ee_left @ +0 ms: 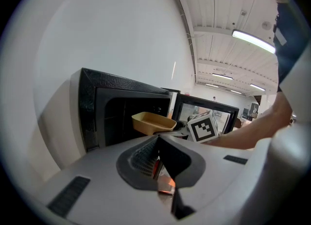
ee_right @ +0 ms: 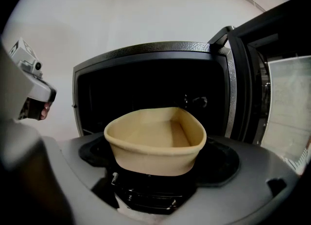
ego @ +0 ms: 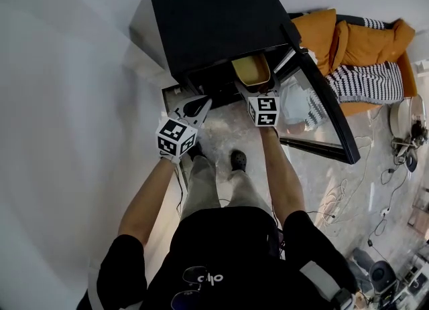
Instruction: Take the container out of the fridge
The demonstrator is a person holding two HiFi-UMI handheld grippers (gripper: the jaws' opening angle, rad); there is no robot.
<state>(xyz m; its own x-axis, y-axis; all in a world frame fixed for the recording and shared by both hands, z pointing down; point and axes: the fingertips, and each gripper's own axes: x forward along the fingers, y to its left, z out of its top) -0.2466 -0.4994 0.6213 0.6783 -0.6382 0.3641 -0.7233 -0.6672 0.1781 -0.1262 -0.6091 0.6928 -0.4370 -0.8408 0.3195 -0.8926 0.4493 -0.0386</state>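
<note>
The container (ee_right: 155, 139), a shallow tan tub with nothing in it, sits pinched by its near wall in the jaws of the right gripper (ee_right: 154, 173), its open bowl reaching forward from them toward the dark cavity. Just beyond it stands the fridge (ee_right: 146, 71), a small black box with its door (ee_right: 248, 93) swung wide to the right of the jaws. Seen from the head view, the tub is at the very mouth of the opening, so I judge the lift made and the withdrawal about halfway: what is left is to draw it fully clear of the cabinet and find somewhere to set it, which these views do not show

The left gripper (ee_left: 156, 160) hangs to the left of the right one, short of the fridge front, its jaws pressed together with nothing between them; it plays no part in the hold

The fridge stands low against a plain white wall, over a pale, marbled floor (ego: 221, 134). Further right of the door are an orange sofa (ego: 362, 41) with a striped throw and loose cables (ego: 342, 201) trailing across the floor. Strip lights line the ceiling
</note>
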